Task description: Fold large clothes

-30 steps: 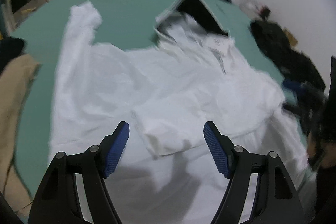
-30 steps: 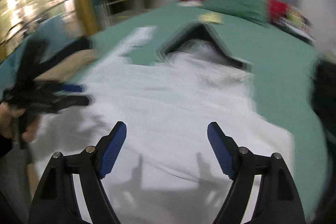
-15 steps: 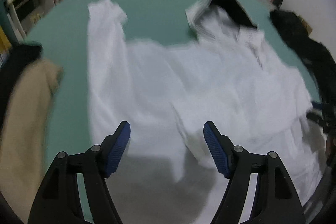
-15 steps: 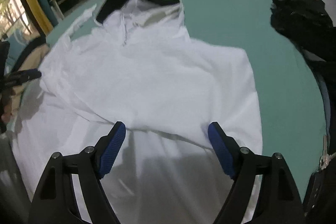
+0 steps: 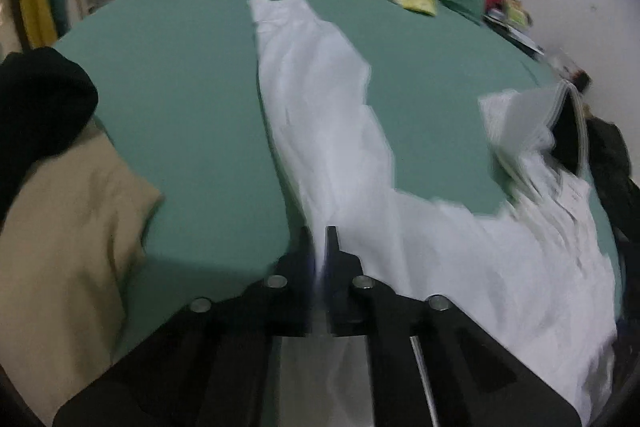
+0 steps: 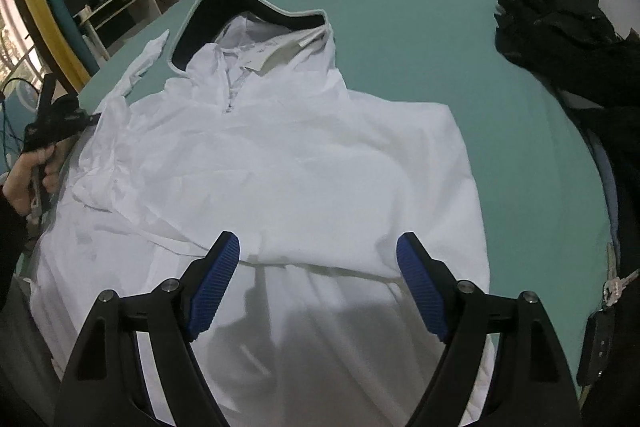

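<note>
Green bedding is covering the bed (image 6: 420,27) where the work is going on, and a white hooded top (image 6: 280,163) is lying spread across it, front up, hood toward the pillows. Nearest to me, the right hand-held gripper (image 6: 318,287) is hovering over the bottom hem with its blue pads wide apart, gripping nothing and touching nothing that I can make out. Off at the garment's left side, the left hand-held gripper (image 5: 319,247) has just been closing and is now clamped tight, with white cloth running between its fingers where the sleeve (image 5: 316,87) meets the body; it looks to be pinching that cloth. Beyond it the sleeve is stretching away across the bed, its cuff pointing toward the far pillows.

To my eye the folding is only starting: the body is flat, and the sleeve is the first part being taken up. The next move, I would judge, is carrying that sleeve across onto the chest, keeping it lifted so it is not dragging the body askew, while the free right side steadies or takes the hem.

Farther off, a tan garment (image 5: 68,227) is lying at the left edge and dark clothes (image 6: 560,31) at the right.
</note>
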Tool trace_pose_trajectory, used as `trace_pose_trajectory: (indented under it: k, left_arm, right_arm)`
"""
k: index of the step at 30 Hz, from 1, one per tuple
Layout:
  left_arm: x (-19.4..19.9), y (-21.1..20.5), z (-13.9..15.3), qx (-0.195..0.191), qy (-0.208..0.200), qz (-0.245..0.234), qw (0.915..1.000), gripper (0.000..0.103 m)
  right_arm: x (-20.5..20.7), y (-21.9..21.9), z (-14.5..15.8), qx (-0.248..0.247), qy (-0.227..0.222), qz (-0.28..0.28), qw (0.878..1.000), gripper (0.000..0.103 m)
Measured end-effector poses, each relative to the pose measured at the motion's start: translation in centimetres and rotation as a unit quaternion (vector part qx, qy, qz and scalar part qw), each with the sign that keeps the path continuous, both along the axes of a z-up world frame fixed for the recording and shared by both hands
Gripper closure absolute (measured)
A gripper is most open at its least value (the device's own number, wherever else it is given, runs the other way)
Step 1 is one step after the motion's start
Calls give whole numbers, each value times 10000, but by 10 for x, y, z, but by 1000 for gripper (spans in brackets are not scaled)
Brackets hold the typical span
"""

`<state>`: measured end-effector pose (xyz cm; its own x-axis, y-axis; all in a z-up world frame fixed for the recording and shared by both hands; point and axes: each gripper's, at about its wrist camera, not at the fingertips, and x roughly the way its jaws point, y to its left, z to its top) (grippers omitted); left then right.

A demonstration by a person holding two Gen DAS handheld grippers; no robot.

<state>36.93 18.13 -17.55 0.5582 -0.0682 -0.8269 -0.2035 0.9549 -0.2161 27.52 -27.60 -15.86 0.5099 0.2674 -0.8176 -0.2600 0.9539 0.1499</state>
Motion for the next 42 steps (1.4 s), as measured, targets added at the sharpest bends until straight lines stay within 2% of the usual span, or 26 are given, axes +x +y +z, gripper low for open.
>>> trace_pose_trajectory:
  k: [3, 7, 8, 9, 10, 11, 12, 14, 16, 18, 20, 21, 22, 23, 25, 27, 29, 34, 37, 39, 41, 42]
  left_arm:
    - [-32, -18, 11, -529, 88, -310, 9981, 99]
    - [-65, -46, 14, -862, 702, -901, 9897, 97]
    - [-68, -46, 15, -995, 762, -939, 9877, 89]
    - [-67, -42, 20, -1106, 716, -919, 9870, 71]
    - [-63, -38, 26, -1107, 600, -847, 9884, 62]
    - [-56, -30, 33, -1048, 411, -720, 9910, 49]
    - [-48, -22, 39, -940, 235, -542, 9938, 47]
    - [-27, -5, 46, -735, 60, -137, 9972, 47]
    - [1, 6, 43, -562, -144, 24, 9983, 46]
    - [31, 12, 29, -284, -152, 175, 9993, 46]
    - [58, 16, 4, -234, -5, 178, 9996, 46]
    - [71, 18, -12, -233, 143, 233, 9994, 47]
    - [71, 16, -8, -49, -223, 250, 9994, 47]
    - [74, 16, -6, 71, -353, 197, 9992, 49]
    - [81, 10, -14, -348, -209, -114, 9991, 100]
    - [76, 7, -17, -594, -260, -55, 9979, 101]
    - [64, 2, -1, -497, -568, -5, 9971, 101]
    - [29, -30, 83, -421, -1531, 23, 9873, 101]
    - [10, -86, 139, -238, -2099, -405, 9766, 101]
    - [-1, -129, 167, -102, -2330, -810, 9690, 101]
    - [-17, -163, 181, -74, -2466, -1123, 9626, 101]
    - [-20, -190, 181, -200, -2449, -1338, 9601, 101]
  right_arm:
    - [-5, 5, 8, 60, -69, 60, 9999, 22]
    - [-14, 9, 15, 158, -98, 101, 9998, 22]
    - [-16, 8, 15, 157, -64, 93, 9998, 22]
    - [-17, 8, 16, 126, -17, 85, 9999, 22]
    - [-18, 7, 16, 88, 3, 86, 9999, 22]
    - [-19, 6, 17, 34, 16, 85, 10000, 22]
    - [-20, 4, 18, -6, 21, 76, 10000, 22]
    - [-20, 1, 19, -73, 34, 21, 10000, 22]
    - [-19, -2, 18, -132, 51, -53, 9999, 22]
    - [-16, -3, 16, -165, 80, -119, 9998, 22]
    - [-10, -4, 12, -213, 116, -187, 9995, 22]
    - [-7, -4, 10, -250, 134, -212, 9994, 22]
    - [-3, -2, 9, -288, 144, -219, 9992, 22]
    - [-1, -1, 9, -306, 138, -217, 9992, 22]
    - [2, 1, 10, -296, 104, -207, 9993, 22]
    - [4, 4, 11, -235, 63, -182, 9995, 22]
    - [3, 8, 12, -144, 24, -118, 9998, 22]
    - [-14, 9, 32, 142, -221, -12, 9997, 22]
    - [-27, -2, 43, 345, -330, -84, 9988, 22]
    - [-37, -12, 49, 454, -420, -145, 9980, 22]
    - [-48, -25, 53, 587, -495, -231, 9968, 22]
    - [-53, -32, 54, 649, -518, -284, 9961, 22]
